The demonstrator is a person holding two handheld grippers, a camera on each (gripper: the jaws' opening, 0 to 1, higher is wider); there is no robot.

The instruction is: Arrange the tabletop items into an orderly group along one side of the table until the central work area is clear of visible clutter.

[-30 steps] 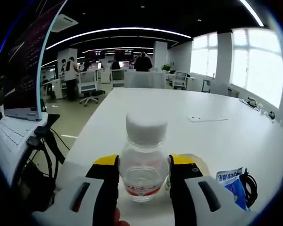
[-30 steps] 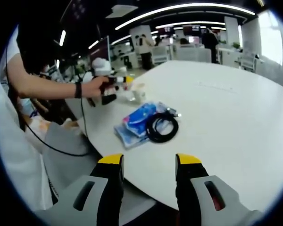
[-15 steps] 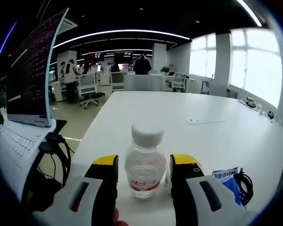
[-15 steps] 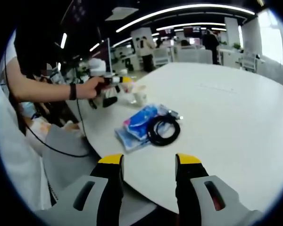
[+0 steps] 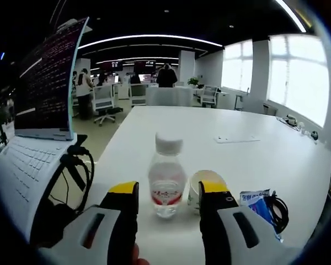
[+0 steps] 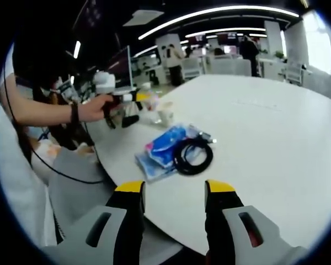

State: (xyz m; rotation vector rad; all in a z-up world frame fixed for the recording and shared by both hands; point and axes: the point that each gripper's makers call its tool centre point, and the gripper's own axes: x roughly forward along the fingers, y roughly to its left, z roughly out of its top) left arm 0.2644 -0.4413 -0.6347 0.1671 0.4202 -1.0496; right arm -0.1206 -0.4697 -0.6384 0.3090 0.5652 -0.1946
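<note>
Beyond the wide, empty left claw (image 5: 167,190), a capped bottle (image 5: 166,178) of clear liquid stands beside a cup (image 5: 203,186).

Bright daylight from the windows (image 5: 298,77) washes out their panes; ceiling light strips (image 5: 149,38) curve with fisheye distortion above the glossy tabletop (image 5: 254,160).

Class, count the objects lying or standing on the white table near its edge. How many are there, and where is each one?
4. The bottle stands beside the cup; further along lie the blue packet and, beside it, the black cable coil. Others may be hidden.
</note>
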